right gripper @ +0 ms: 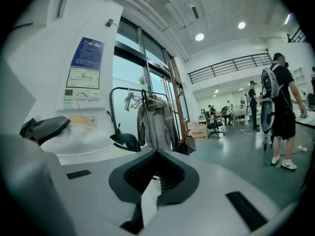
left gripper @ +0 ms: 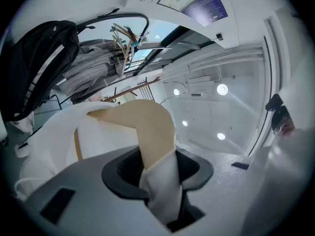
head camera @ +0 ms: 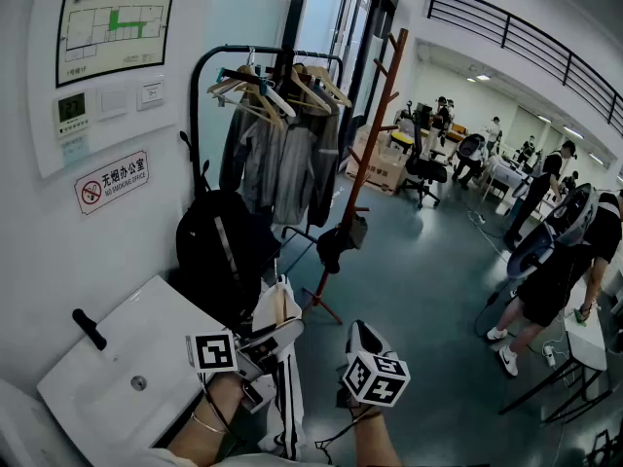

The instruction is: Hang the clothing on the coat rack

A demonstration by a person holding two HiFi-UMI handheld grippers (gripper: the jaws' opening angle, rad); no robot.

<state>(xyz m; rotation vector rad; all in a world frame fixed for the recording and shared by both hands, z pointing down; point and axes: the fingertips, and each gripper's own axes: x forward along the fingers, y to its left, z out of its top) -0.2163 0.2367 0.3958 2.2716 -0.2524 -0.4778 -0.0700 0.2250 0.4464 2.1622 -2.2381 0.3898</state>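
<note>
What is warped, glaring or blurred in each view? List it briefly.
Head view: even light, wide-angle bend in the black balcony railing. Left gripper view: dark round vignette, round ceiling lights flare, the close tan wooden hanger looks soft. Right gripper view: same vignette, the nearest fold of white garment is out of focus.

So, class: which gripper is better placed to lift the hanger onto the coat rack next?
Left, probably. The left gripper is shut on the wooden hanger carrying the white garment, so it can steer it to the coat rack. The right gripper only pinches a fold of that garment.
</note>
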